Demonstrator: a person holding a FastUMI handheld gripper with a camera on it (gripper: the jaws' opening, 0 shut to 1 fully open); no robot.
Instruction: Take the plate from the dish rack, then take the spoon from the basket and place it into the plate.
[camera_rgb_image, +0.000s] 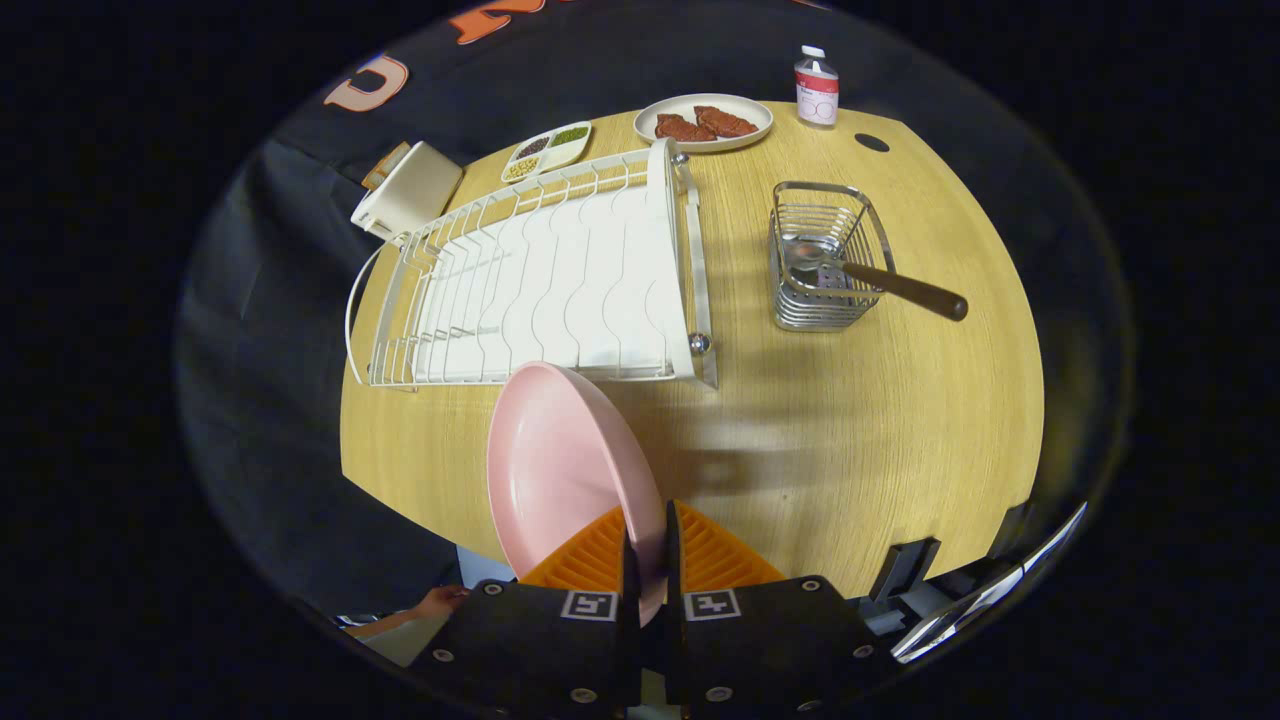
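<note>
Wooden table (850, 440), pink plate (560, 470) clamped in gripper (648, 545).

plate (560, 470) rim hidden btwn hand-held gripper (648, 560) fingers | bottle (816, 88) label too small | spoon (870, 280) bowl partly behind basket (790, 300) wires

Staged kitchen setup in a recording booth, not a real home. Black cloth wall (300, 330) behind a wood table (850, 430). Props: white dish rack (540, 280), wire basket (825, 260) near the right edge, plate of meat (703, 122), snack tray (547, 150) and bottle (816, 88) along the far edge.
</note>
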